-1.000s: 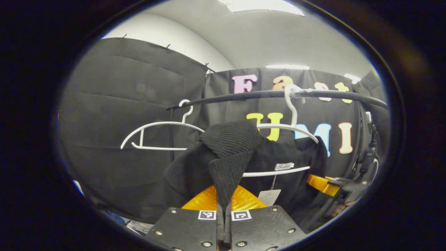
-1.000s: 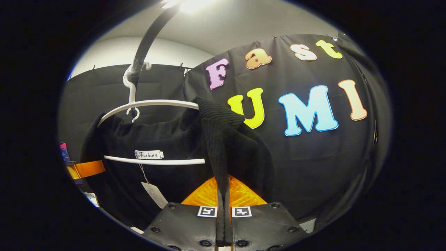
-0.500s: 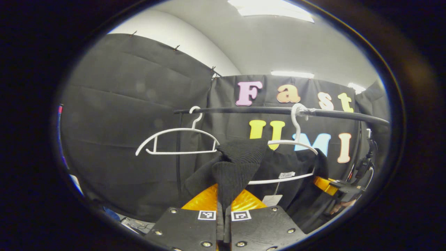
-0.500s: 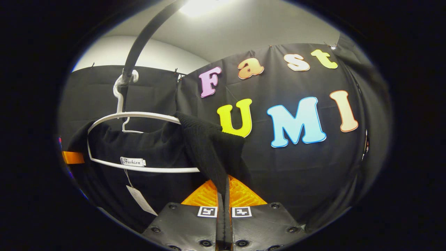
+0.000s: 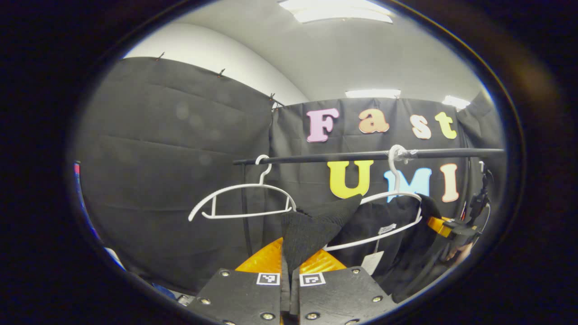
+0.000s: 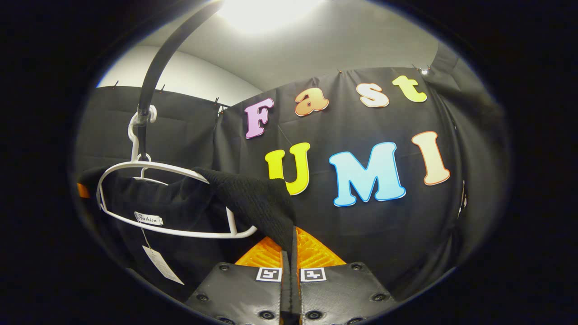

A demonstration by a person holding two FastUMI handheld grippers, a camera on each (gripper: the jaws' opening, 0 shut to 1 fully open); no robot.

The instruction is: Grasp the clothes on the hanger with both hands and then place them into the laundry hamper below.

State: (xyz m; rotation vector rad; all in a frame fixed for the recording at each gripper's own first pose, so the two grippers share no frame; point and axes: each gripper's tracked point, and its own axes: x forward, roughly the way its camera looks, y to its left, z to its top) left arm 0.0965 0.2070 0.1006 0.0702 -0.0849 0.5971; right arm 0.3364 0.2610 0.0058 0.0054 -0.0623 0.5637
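Observation:
A black knit garment [image 5: 316,225] hangs on a white hanger [image 5: 397,197] from the black rail [image 5: 338,157]. My left gripper [image 5: 289,267] is shut on one shoulder of it, and the cloth is stretched out from the hanger's end toward me. In the right gripper view the same garment [image 6: 253,198] is drawn off the other end of the hanger [image 6: 149,167], and my right gripper [image 6: 289,258] is shut on that shoulder. The right gripper [image 5: 445,225] also shows far right in the left gripper view. A paper tag [image 6: 158,264] dangles from the collar.
A second, empty white hanger [image 5: 244,189] hangs on the rail to the left of the garment. The rail [image 6: 151,76] arcs overhead in the right gripper view. Black cloth walls close in behind and on both sides.
Both grippers have drawn back from the hanger with the shoulders held, so the hanger looks farther away. The cloth has stretched and slid along the hanger's arms toward its ends.

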